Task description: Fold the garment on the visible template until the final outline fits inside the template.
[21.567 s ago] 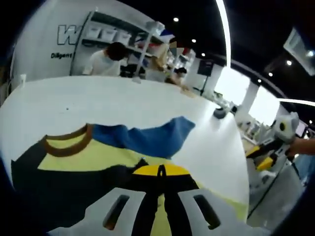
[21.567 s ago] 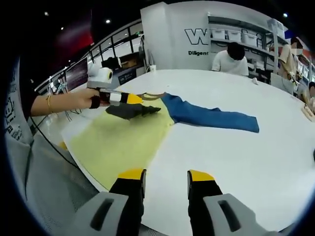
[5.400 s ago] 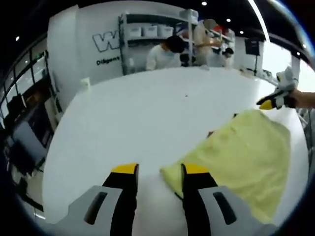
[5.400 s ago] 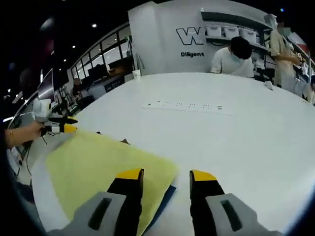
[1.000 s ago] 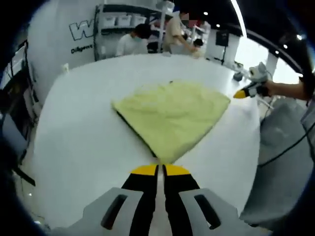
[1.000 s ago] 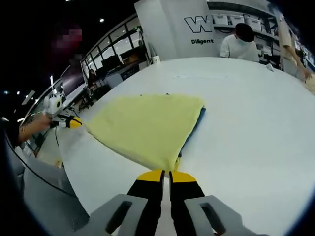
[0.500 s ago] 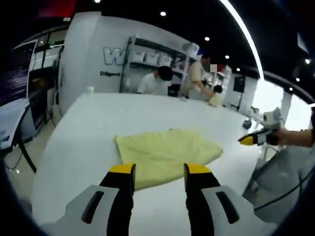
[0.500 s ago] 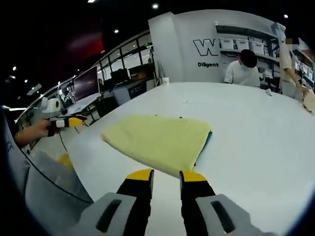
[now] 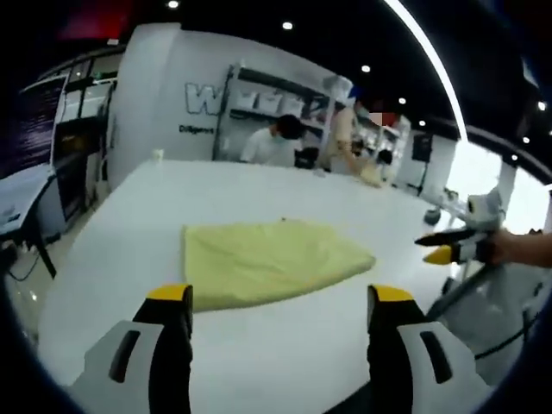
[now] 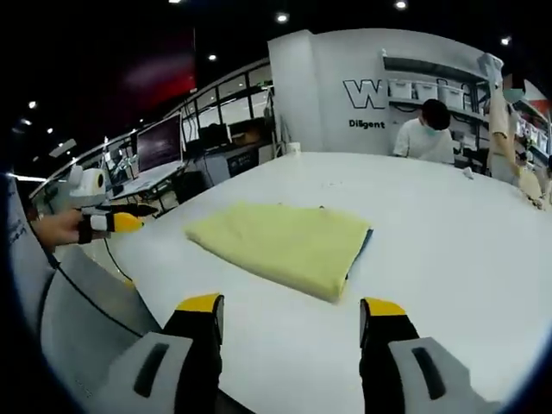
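Observation:
A folded yellow garment (image 9: pixel 267 259) lies flat on the white round table (image 9: pixel 129 224), a little ahead of my left gripper (image 9: pixel 281 302), whose jaws stand wide open with nothing between them. In the right gripper view the same yellow bundle (image 10: pixel 285 241) shows a thin blue edge (image 10: pixel 362 244) along its right side. My right gripper (image 10: pixel 291 307) is also wide open and apart from the cloth. A hand holds the right gripper (image 9: pixel 448 250) off the table's right edge. The left gripper (image 10: pixel 108 222) is held off the left edge.
Two people (image 9: pixel 274 145) stand at the shelves behind the table's far side, by a white wall with lettering (image 10: pixel 366 95). Desks with monitors (image 10: pixel 159 142) lie beyond the table's left edge. Bare white tabletop (image 10: pixel 466 250) surrounds the cloth.
One second ago both grippers were shut at the cloth's corners. They have let go, drawn back from it, and their jaws have spread wider since half a second ago. The cloth lies still.

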Demonstrator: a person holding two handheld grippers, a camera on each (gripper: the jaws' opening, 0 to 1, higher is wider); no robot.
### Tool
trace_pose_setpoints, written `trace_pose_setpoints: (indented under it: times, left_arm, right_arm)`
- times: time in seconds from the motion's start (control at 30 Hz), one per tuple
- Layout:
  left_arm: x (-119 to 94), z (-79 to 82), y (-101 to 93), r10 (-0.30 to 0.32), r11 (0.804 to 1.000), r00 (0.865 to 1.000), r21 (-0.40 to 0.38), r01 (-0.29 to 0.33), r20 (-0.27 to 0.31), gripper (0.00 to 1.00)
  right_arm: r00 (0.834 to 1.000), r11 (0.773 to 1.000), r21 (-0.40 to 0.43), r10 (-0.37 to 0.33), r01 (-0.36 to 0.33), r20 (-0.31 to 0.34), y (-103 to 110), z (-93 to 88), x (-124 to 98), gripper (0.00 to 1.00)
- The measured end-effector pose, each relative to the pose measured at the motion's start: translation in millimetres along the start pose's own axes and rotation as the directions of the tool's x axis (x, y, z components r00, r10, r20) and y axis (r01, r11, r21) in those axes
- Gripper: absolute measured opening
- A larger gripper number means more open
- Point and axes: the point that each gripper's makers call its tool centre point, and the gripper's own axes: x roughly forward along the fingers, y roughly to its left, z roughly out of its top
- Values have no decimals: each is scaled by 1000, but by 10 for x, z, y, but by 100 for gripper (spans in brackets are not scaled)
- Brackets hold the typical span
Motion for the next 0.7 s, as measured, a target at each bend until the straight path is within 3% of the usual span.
trace_pose_setpoints:
  times: [0.07,0.23,0.3,0.33,0.43,0.7]
  left_arm:
    - [-17,-94,34,10,1000,1000,5,-10,-25,82]
    - [-90,-110,34,-8,1000,1000,24,8,-19,80]
    - [-83,-135,29,-17,1000,1000,15,17,-17,80]
    - [-70,-173,16,-31,1000,999,1,31,-21,80]
    - [-53,-218,-36,-44,999,998,-3,44,-33,80]
    - [-68,-171,-25,-37,999,999,14,38,-37,80]
  right_arm:
    - [1000,1000,-15,2,-1,12,-11,60,30,64]
    - [999,1000,-12,-7,8,38,-23,108,14,61]
    - [999,998,58,-4,1,49,-19,104,27,60]
    - [998,989,146,8,-18,69,-4,89,39,60]
    - [998,996,88,-10,5,57,-22,46,56,60]
    - [996,997,59,-53,49,70,-74,82,26,59]
